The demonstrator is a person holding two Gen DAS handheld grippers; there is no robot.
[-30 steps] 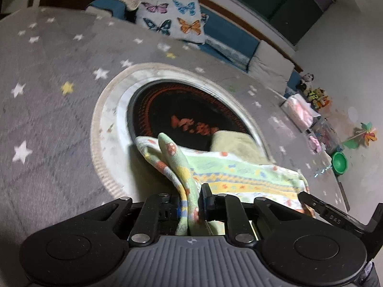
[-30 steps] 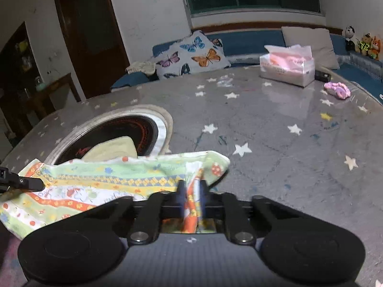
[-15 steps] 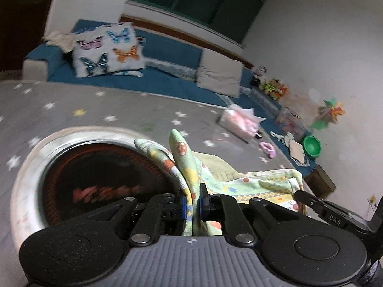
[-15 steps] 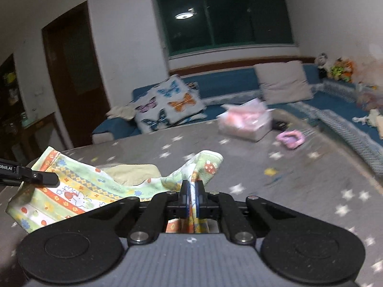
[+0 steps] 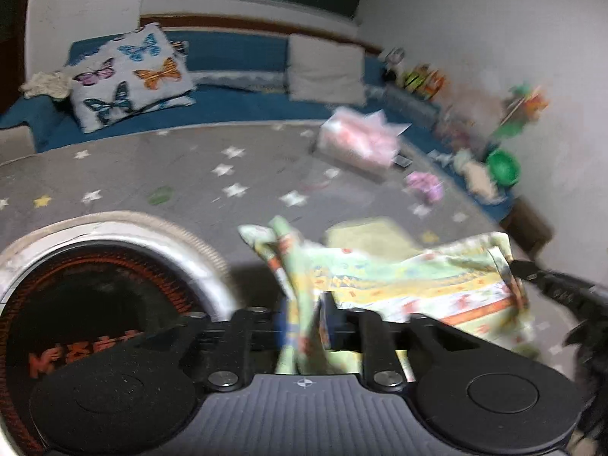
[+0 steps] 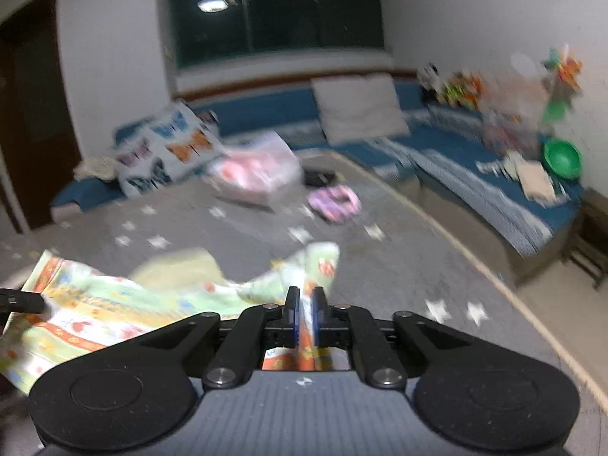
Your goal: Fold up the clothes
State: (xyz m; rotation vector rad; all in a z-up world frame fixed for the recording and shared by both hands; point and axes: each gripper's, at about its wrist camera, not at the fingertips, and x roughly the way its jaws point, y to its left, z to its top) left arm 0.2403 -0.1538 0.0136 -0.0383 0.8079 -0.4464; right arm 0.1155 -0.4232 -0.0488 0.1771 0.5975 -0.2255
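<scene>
We have the left gripper (image 5: pixel 302 326) closed tight on a bunched corner of the printed garment (image 5: pixel 418 285), the cloth pinched between its two fingers with a fold poking up above them. Our right gripper (image 6: pixel 304 313) is likewise clamped on the opposite corner, its blue-padded fingers pressed together with only a thin strip of fabric between them.

Between the two grips we see the garment stretched out, pale green with yellow and orange printed bands, hanging above the grey star-patterned table cover (image 5: pixel 190 174). A plain yellowish piece (image 5: pixel 364 237) shows just behind its top edge; whether it is part of the same garment we cannot tell.

Under our left gripper sits a round dark burner plate (image 5: pixel 76 304) ringed in white. Farther out on the table stand a pink tissue pack (image 6: pixel 254 173) and a small purple item (image 6: pixel 334 203) near it. Beyond the table runs a blue bench sofa (image 6: pixel 475 159) with a butterfly pillow (image 5: pixel 129 76), a plain beige cushion (image 6: pixel 357 110) and a green bowl (image 6: pixel 562 157). Both views are motion-blurred.
</scene>
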